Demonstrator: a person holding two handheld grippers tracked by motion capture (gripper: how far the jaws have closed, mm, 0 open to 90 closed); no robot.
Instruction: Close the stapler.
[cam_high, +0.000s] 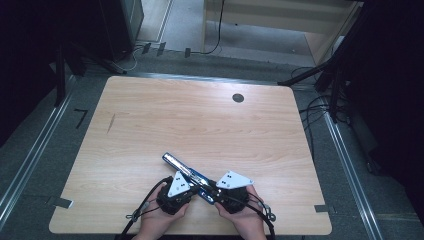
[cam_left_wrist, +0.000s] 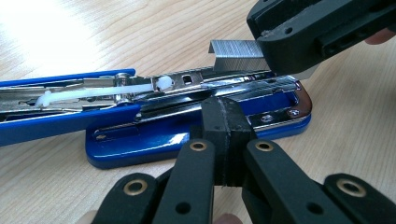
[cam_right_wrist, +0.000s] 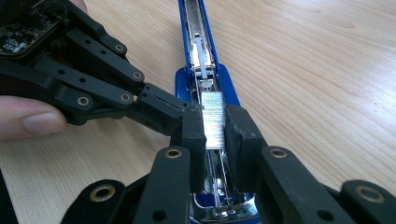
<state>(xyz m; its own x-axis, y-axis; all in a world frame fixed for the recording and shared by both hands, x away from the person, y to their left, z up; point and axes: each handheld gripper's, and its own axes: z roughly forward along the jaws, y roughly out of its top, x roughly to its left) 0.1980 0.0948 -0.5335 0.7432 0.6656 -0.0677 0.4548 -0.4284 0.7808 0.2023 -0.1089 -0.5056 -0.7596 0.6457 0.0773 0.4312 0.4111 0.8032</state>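
Near the wooden surface's (cam_high: 150, 115) front edge, an opened blue stapler (cam_high: 187, 172) lies. Left tongs (cam_left_wrist: 223, 135) are pressed together against its base; right tongs (cam_right_wrist: 215, 128) pinch a staple strip (cam_right_wrist: 213, 120). Grey floor (cam_high: 30, 150) surrounds it.

Blue stapler (cam_left_wrist: 196, 135), silver staples (cam_right_wrist: 214, 120), black jaws, light wood-grain table (cam_high: 150, 120).

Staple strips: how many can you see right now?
1. The staple strip sits between the right tongs, just above the open stapler and its channel. Any strips already loaded inside the channel would be hidden.

table (cam_high: 150, 115) — light wood | grommet hole (cam_high: 238, 98) — far right | floor cables (cam_high: 315, 107)
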